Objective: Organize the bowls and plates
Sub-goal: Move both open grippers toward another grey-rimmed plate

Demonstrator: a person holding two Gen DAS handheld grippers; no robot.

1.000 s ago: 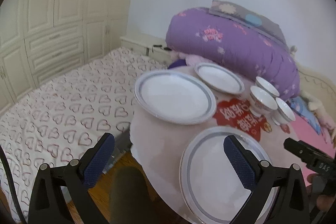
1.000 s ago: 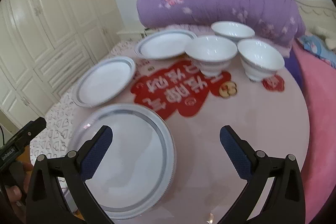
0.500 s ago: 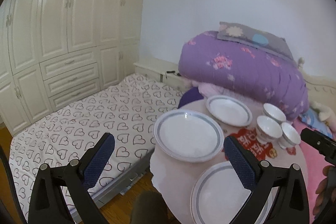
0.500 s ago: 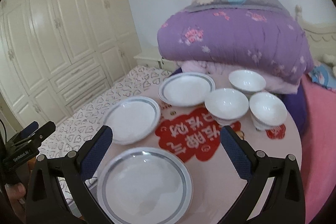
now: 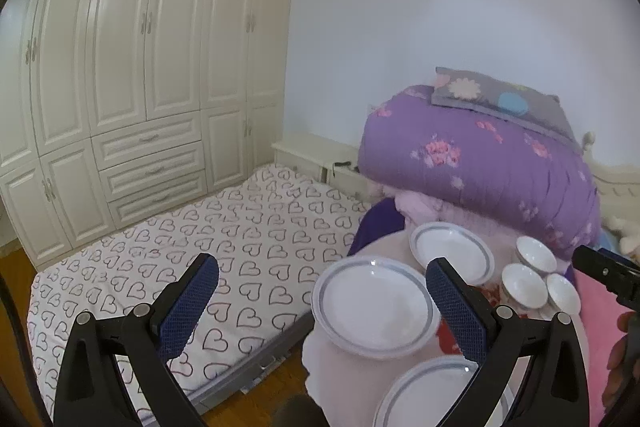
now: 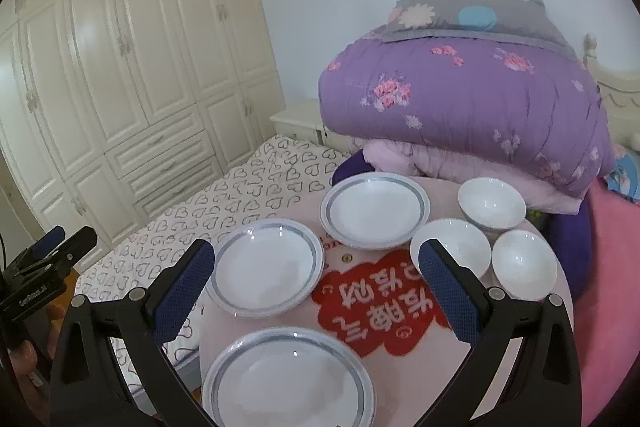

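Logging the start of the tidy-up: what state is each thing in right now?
Near plate: empty, flat, unstacked.
Middle plate: empty, flat, unstacked.
Far plate: empty, flat, unstacked.
Three bowls: upright, empty, side by side.
Left gripper: open, holding nothing.
Right gripper: open, holding nothing.
Wardrobe: doors shut.

Round pink table [image 6: 400,367]: three grey-rimmed plates [image 6: 267,267], three white bowls [image 6: 524,264], red mat [image 6: 380,303], possibly printed.

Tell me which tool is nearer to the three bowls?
Right. The right tool hangs nearer the bowls; the left tool hangs off the table's other side.
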